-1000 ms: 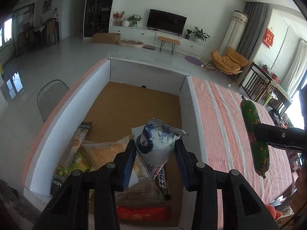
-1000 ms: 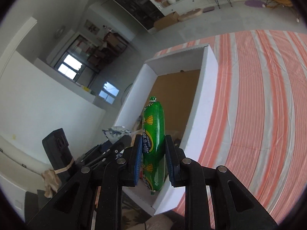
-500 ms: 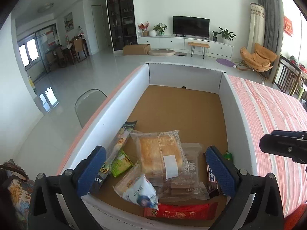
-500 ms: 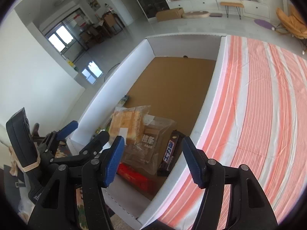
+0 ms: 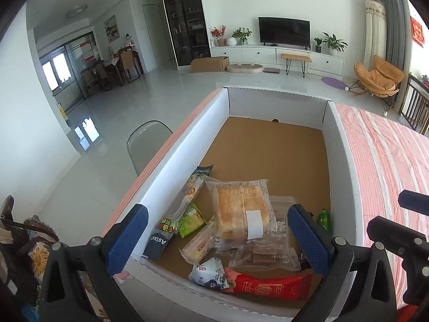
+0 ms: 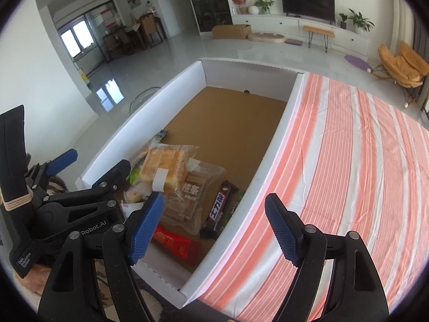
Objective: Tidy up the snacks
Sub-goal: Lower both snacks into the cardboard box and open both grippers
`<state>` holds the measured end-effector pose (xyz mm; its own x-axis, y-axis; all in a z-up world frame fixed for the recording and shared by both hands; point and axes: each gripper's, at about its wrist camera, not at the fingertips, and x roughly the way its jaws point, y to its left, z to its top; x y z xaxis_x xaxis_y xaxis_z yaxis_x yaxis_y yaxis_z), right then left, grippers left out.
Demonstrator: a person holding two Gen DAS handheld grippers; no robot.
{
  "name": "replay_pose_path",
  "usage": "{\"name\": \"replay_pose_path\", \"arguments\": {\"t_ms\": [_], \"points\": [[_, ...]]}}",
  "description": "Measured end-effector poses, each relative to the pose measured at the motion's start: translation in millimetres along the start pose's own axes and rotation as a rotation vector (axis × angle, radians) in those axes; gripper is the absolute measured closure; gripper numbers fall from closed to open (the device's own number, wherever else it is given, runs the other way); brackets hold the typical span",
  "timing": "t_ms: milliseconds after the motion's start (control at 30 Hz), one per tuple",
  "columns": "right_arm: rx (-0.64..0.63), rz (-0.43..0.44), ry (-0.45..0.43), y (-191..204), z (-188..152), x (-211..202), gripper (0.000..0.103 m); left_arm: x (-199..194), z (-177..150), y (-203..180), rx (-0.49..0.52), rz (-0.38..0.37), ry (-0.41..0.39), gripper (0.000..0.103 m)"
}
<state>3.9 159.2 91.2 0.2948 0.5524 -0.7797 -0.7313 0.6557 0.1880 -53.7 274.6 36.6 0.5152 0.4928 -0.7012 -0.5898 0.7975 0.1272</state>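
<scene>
Both the left gripper and right gripper are hanging wide open, grasping nothing, above the white box. The snacks (bread pack topmost) are lying heaped at its near end on the striped tabletop.

The open-topped white cardboard box holds a clear-wrapped yellow cake near its front wall, a red packet closer still.
</scene>
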Motion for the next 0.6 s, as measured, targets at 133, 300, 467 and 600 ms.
{"name": "replay_pose_path", "arguments": {"t_ms": [133, 300, 467, 600], "points": [[-0.028, -0.023, 0.008, 8, 0, 2, 0.022, -2, -2, 3, 0.017, 0.021, -0.014, 0.000], [-0.056, -0.050, 0.019, 14, -1, 6, 0.022, 2, -4, 8, 0.004, 0.020, -0.001, 0.000], [-0.078, -0.058, 0.039, 19, -5, 11, 0.022, 5, -4, 9, 0.009, 0.021, 0.006, 0.000], [-0.089, -0.058, 0.049, 22, -6, 13, 0.022, 6, -5, 10, 0.006, 0.018, 0.001, 0.000]]}}
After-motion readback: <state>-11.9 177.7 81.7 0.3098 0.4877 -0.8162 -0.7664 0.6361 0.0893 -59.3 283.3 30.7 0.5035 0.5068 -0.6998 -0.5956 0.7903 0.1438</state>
